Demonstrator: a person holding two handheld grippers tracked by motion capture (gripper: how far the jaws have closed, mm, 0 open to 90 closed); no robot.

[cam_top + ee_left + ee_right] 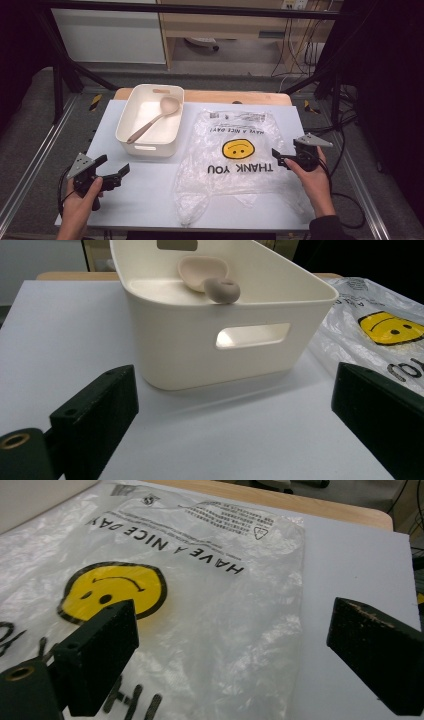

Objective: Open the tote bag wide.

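I take the white bin (150, 122) as my landmark on the tabletop (145, 195). A spoon (152, 119) lies inside it, bowl toward the far end and handle resting on the near rim; in the left gripper view its grey handle tip (222, 290) sits right on that rim.

My left gripper (112, 170) is near the bin's near-left corner, clear of it, jaws spread wide and holding nothing. Through its own camera I see the bin's handle slot (252, 335) between the jaws, a little way ahead.

Just right of the bin lies a clear plastic bag (235, 160) with a yellow smiley face (236, 149), flat on the tabletop. My right gripper (280, 157) is well right of the bin, at the bag's right edge, jaws also spread and empty, one over the bag (210, 605) and the other over bare tabletop.
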